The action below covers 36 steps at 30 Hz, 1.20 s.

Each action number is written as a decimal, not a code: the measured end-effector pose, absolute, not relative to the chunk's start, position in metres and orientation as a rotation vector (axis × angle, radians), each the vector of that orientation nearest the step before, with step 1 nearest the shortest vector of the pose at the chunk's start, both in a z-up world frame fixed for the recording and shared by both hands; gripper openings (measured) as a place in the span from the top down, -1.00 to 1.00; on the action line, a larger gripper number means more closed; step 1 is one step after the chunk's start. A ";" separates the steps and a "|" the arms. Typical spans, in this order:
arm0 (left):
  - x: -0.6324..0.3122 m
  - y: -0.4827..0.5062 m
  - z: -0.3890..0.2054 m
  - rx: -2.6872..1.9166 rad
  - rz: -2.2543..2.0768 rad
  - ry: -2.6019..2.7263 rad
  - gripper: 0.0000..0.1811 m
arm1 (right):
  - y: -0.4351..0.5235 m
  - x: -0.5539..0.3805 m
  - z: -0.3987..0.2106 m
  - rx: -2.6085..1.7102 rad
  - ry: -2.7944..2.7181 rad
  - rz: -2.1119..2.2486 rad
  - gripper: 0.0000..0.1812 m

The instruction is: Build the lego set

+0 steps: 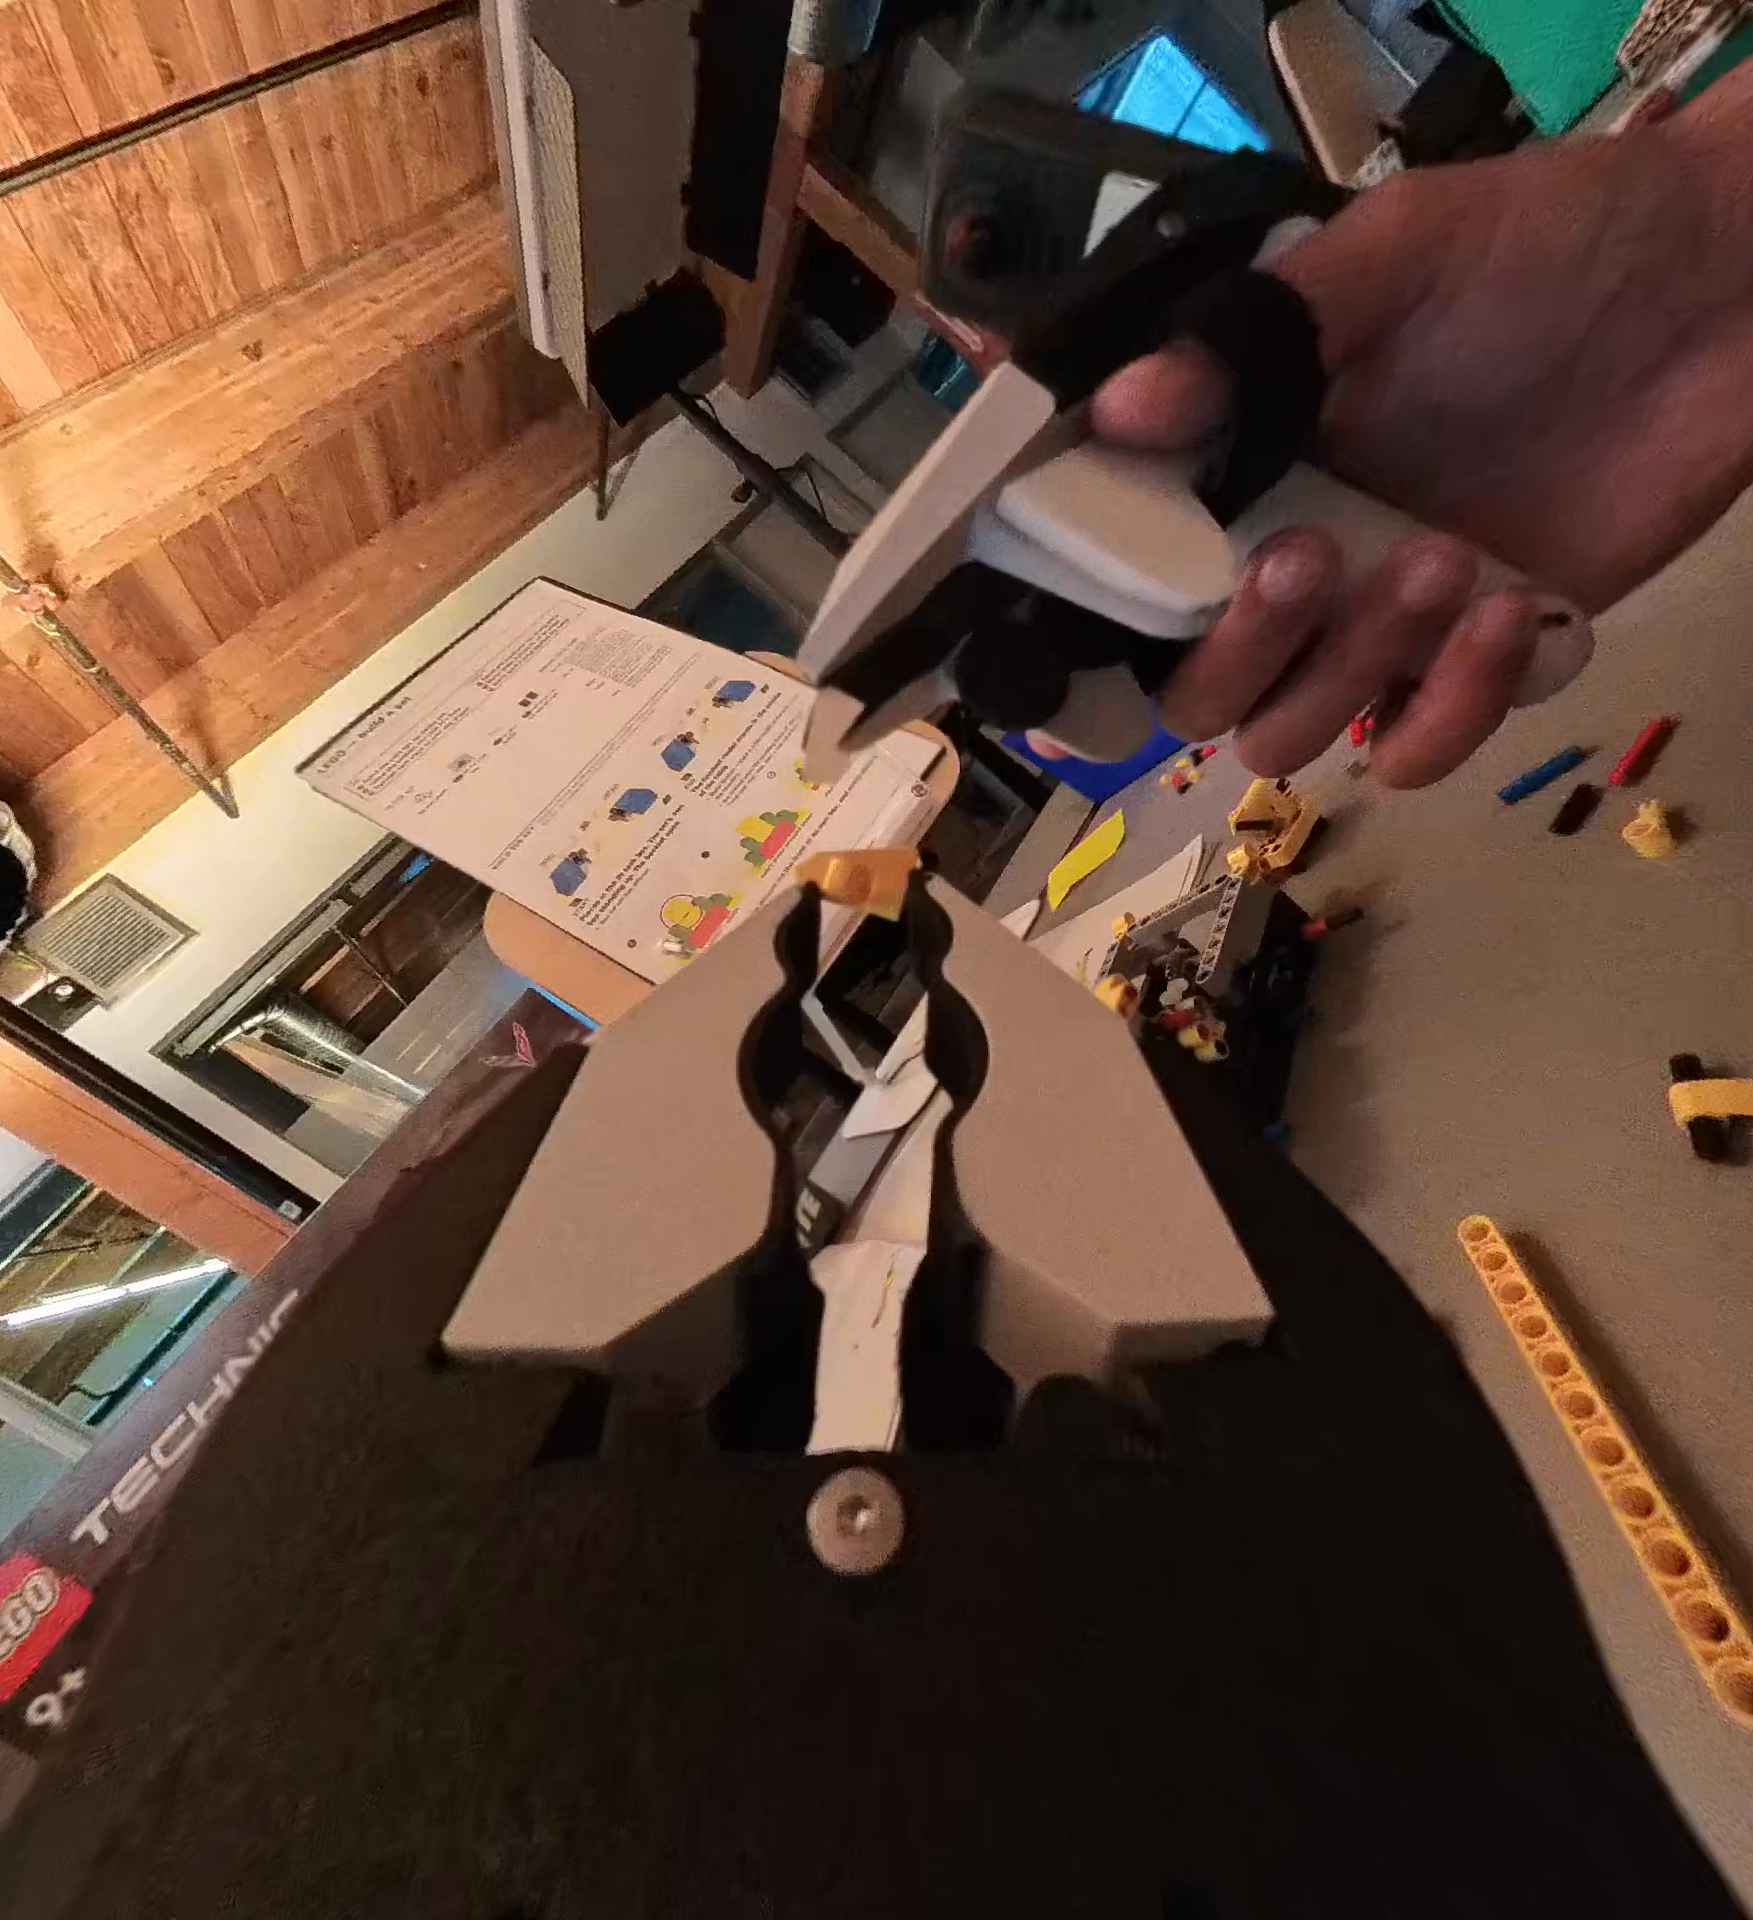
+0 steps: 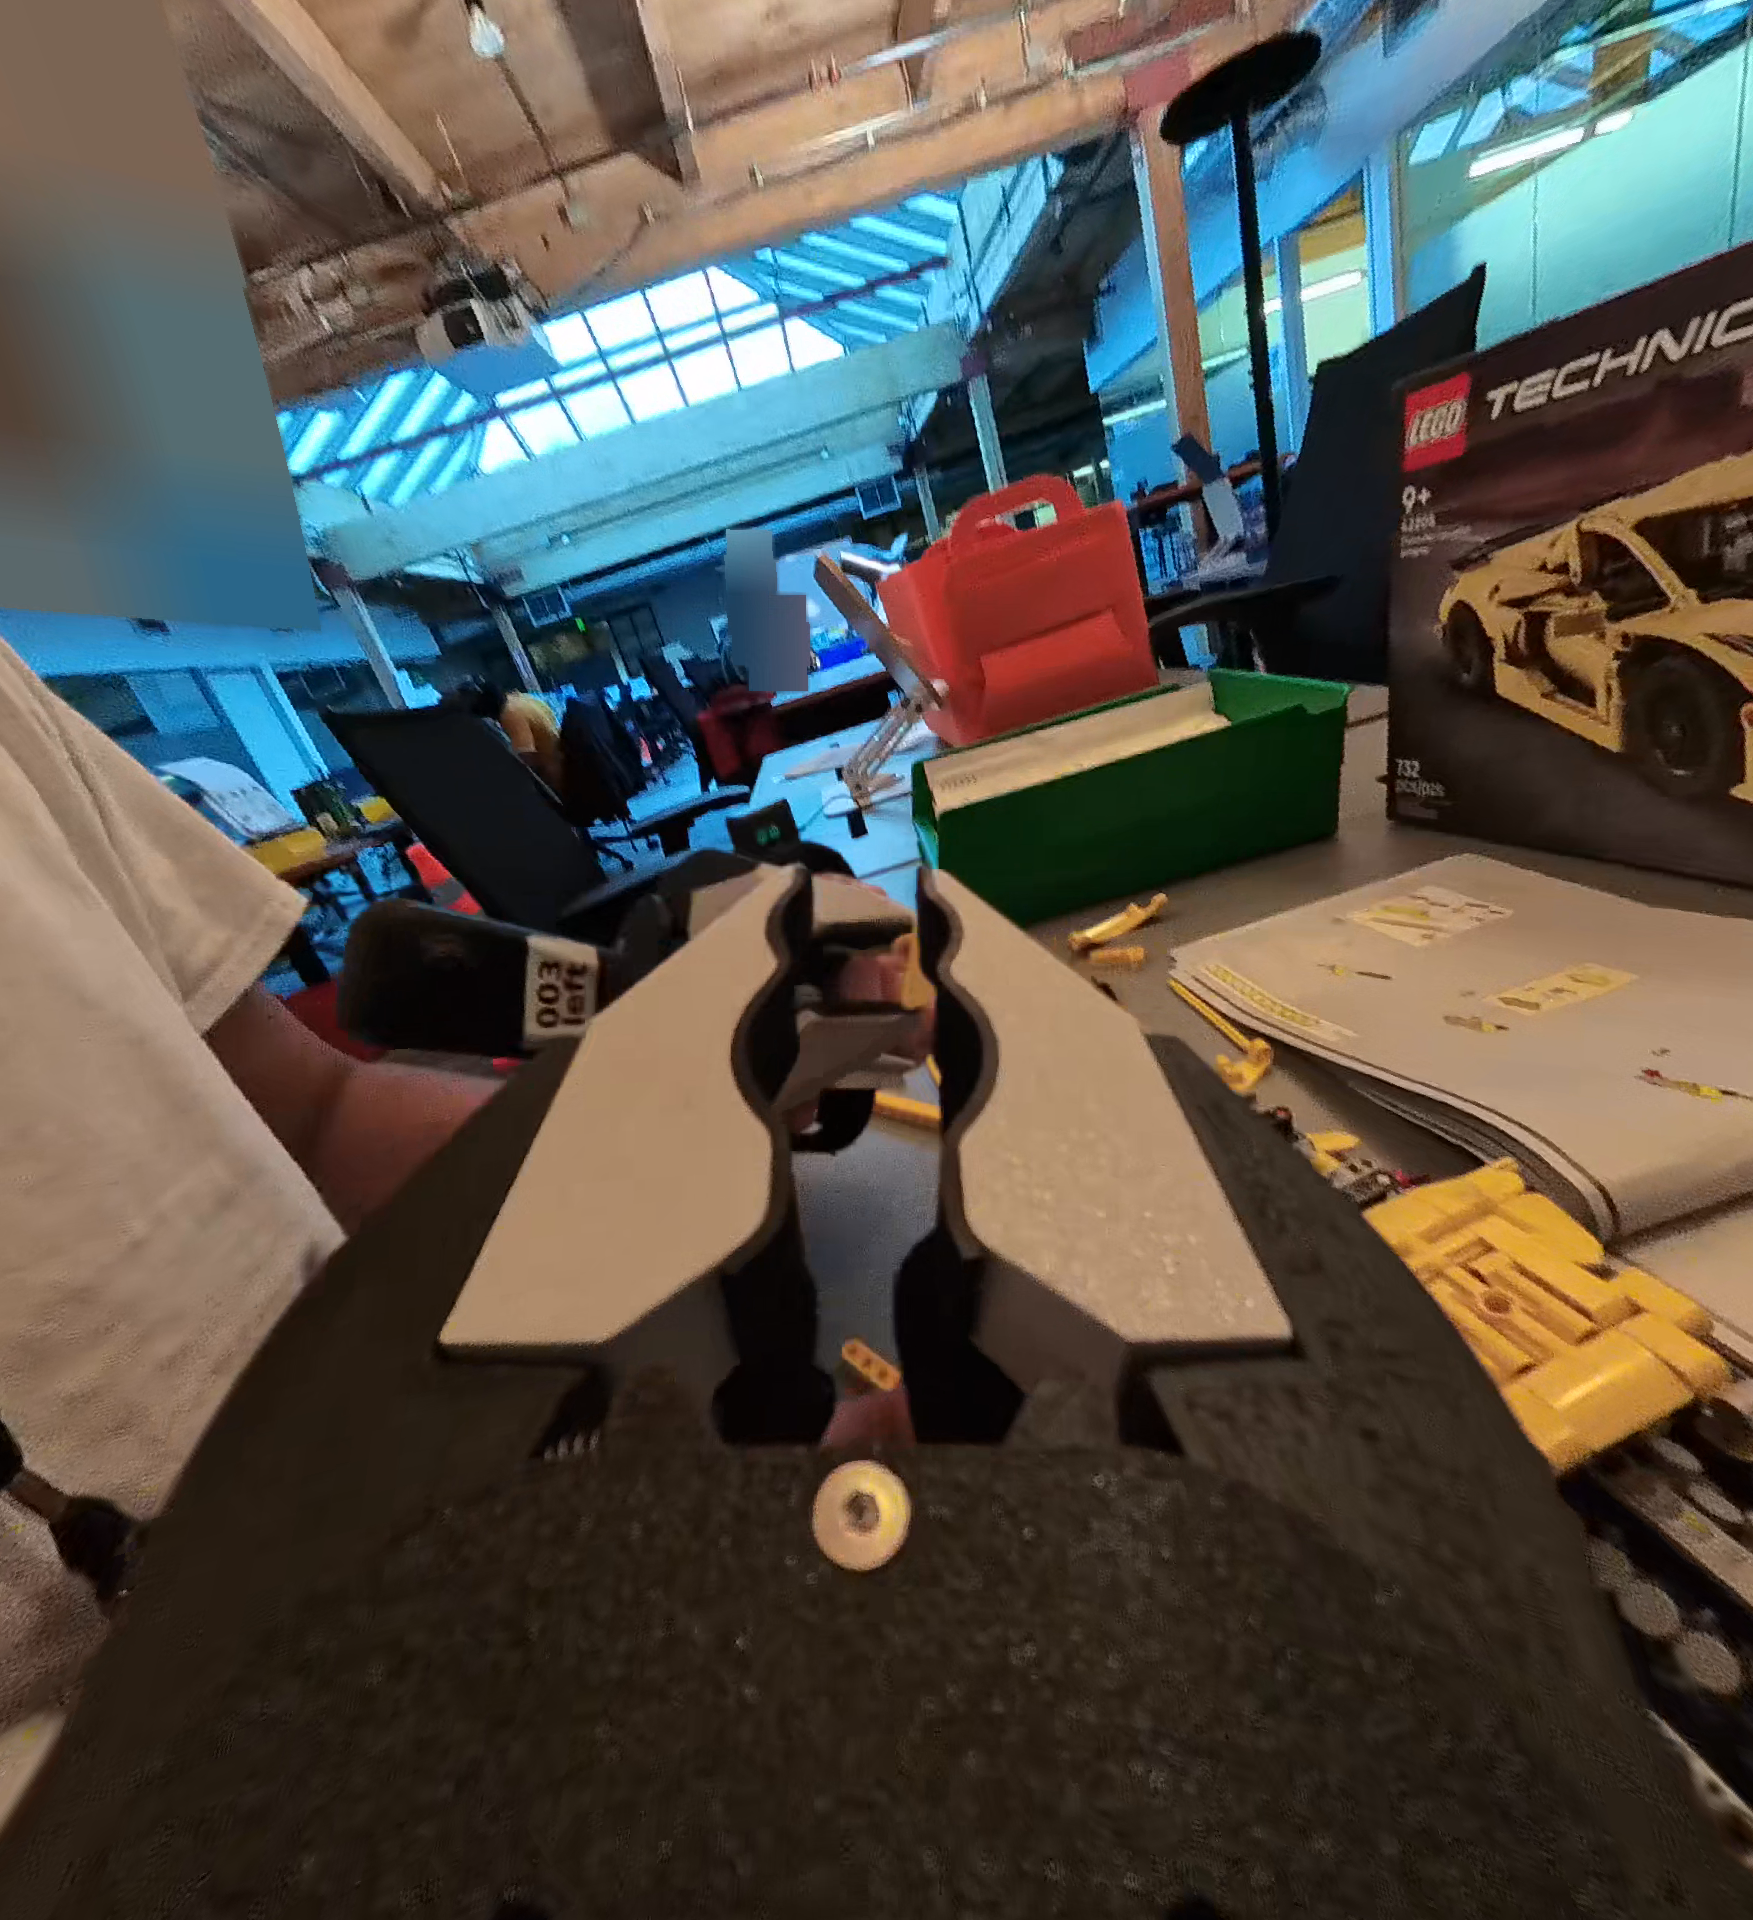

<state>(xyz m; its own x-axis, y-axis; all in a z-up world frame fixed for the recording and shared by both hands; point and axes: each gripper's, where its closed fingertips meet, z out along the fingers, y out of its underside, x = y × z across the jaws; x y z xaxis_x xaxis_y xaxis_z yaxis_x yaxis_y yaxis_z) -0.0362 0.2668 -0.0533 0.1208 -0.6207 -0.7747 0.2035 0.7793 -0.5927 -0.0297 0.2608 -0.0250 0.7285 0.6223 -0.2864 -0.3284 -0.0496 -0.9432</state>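
Left wrist view, left gripper [image 1: 856, 883] pinching small yellow piece [image 1: 859, 878], right gripper [image 2: 867, 899] parted

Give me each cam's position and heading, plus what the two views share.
Left wrist view: sits on the left gripper, rolled sideways, looking along its fingers across the grey table. The gripper pinches a small yellow piece. The person's hand shows holding the right gripper.
Right wrist view: sits on the right gripper, roughly level, looking across the table towards the green bin. A white sleeve and the left gripper show.
Shared: each sees the other gripper, the set's box and loose yellow parts.
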 end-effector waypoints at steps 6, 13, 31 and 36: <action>-0.034 0.263 -0.058 -0.347 -0.560 1.341 0.83 | 0.260 -0.035 -0.043 -1.522 -0.262 0.897 0.74; -0.034 0.265 -0.057 -0.352 -0.574 1.336 0.82 | 0.262 -0.046 -0.050 -1.550 -0.286 0.914 0.64; -0.034 0.267 -0.057 -0.380 -0.580 1.323 0.83 | 0.255 -0.041 -0.036 -1.478 -0.264 0.980 0.61; -0.032 0.267 -0.061 -0.387 -0.570 1.342 0.83 | 0.259 -0.053 -0.045 -1.523 -0.308 0.941 0.56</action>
